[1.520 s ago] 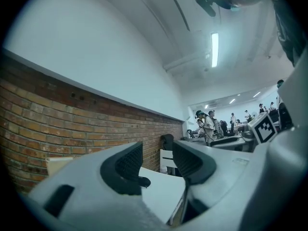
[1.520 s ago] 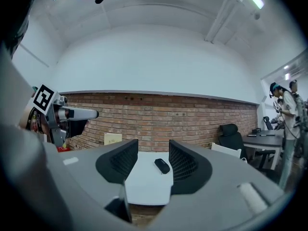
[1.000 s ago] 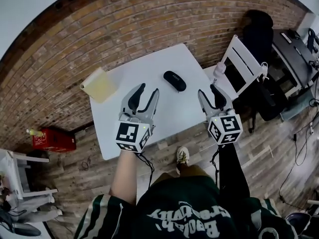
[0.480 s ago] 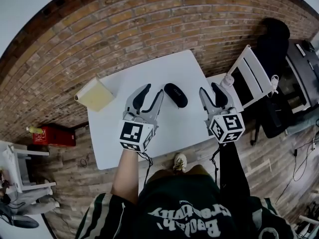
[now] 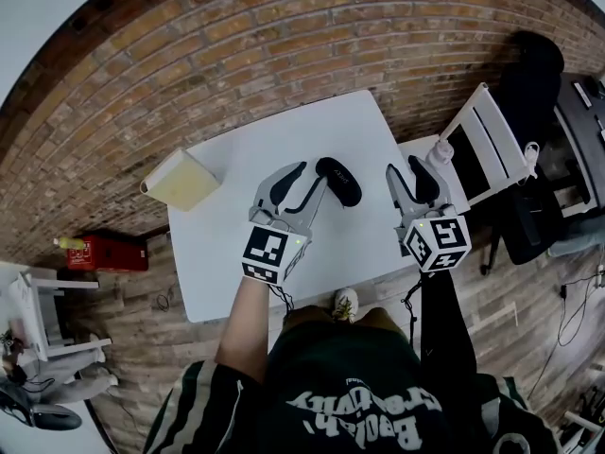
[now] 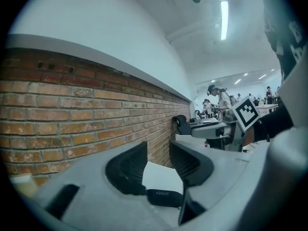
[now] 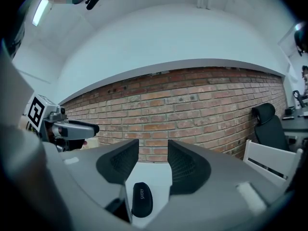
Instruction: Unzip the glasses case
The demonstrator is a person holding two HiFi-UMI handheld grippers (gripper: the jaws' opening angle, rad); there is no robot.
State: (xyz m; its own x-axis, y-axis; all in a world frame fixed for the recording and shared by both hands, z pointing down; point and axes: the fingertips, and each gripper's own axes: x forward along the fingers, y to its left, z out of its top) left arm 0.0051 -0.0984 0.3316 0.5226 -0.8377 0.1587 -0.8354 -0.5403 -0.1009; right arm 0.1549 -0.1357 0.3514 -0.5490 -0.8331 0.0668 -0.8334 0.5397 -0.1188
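Observation:
A black oval glasses case (image 5: 338,180) lies zipped on the white table (image 5: 236,159), towards its far right. My left gripper (image 5: 307,178) is open and its jaws have just been closing, with nothing pressed between them. Its right fingertip is close beside the case's near left end. In the left gripper view the case (image 6: 166,198) lies low, just beyond the left gripper (image 6: 158,165). My right gripper (image 5: 408,170) hangs open and empty at the table's right edge, apart from the case. In the right gripper view the case (image 7: 142,198) sits low and left of the right gripper (image 7: 153,163).
A pale yellow box (image 5: 181,180) sits on the table's left far corner. A brick wall (image 5: 284,55) runs behind the table. A white chair (image 5: 482,145) stands right of it, a black office chair (image 5: 534,69) further off, and a red crate (image 5: 104,252) on the floor.
Both grippers have moved forward over the table. The left one has come up to the case and its jaws look narrower. The right one has advanced along the table's right edge.

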